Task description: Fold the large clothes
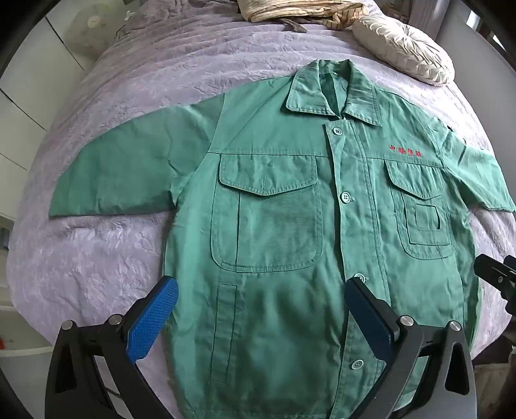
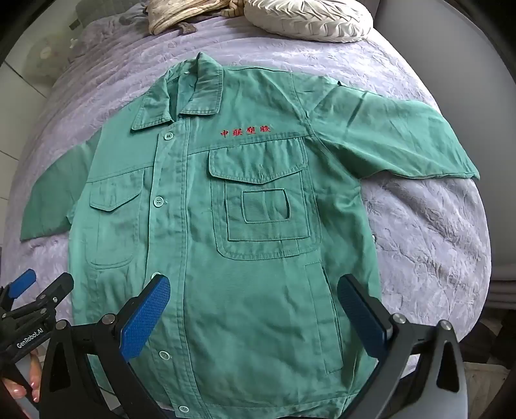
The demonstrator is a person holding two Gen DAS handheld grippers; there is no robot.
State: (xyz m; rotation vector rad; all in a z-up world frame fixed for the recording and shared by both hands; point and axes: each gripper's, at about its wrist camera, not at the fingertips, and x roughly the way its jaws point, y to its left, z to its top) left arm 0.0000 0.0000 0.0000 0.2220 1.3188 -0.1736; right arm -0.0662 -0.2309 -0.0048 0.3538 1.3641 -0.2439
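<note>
A green short-sleeved work jacket [image 1: 290, 199] lies flat and buttoned on a lilac bedspread [image 1: 96, 258], front up, collar away from me, both sleeves spread out. It has two chest pockets and red embroidered characters [image 2: 245, 130]. It also shows in the right wrist view [image 2: 245, 225]. My left gripper [image 1: 261, 299] is open and empty, above the lower left front of the jacket. My right gripper [image 2: 254, 296] is open and empty, above the lower right front. The left gripper shows at the left edge of the right wrist view [image 2: 38, 283].
A cream pleated cushion [image 1: 403, 48] and a bundle of beige striped cloth [image 1: 290, 9] lie at the head of the bed. White cupboards [image 1: 25, 96] stand to the left. The bedspread [image 2: 435, 241] is bare around the jacket.
</note>
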